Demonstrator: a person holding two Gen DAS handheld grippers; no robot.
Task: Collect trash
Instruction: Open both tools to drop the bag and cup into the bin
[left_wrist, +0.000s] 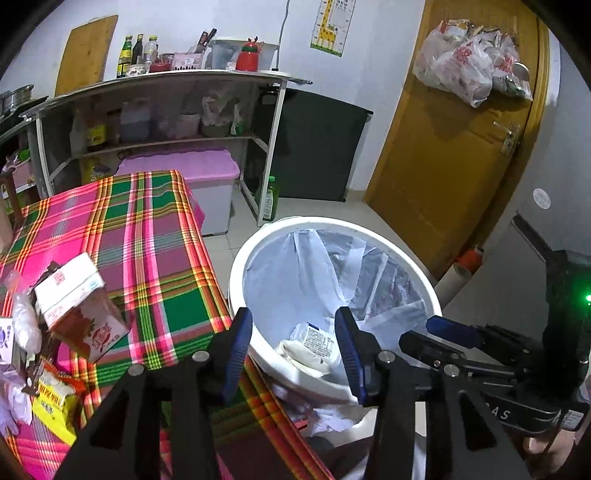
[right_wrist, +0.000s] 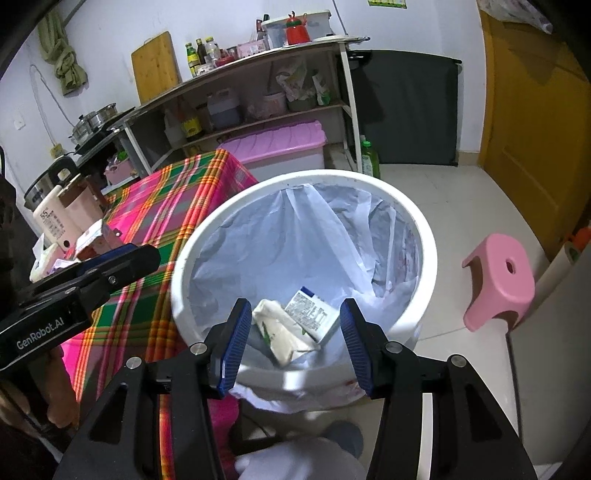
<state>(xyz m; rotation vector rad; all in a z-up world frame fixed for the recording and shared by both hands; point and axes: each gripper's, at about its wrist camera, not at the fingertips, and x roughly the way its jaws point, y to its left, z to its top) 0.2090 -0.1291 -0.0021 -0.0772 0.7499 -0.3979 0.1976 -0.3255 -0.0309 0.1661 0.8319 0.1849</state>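
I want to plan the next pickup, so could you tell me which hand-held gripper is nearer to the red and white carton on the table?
Left. The left hand-held gripper hangs at the table edge beside the carton; the right hand-held gripper is above the bin, farther away.

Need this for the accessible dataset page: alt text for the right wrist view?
Right gripper, fingers open and empty, hangs over a white bin lined with a plastic bag, two crumpled packets at its bottom. A plaid-covered table stands left, a pink stool right.

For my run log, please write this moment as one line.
left tool: open, empty | right tool: open, empty | both above white bin | bin holds two packets | carton on table
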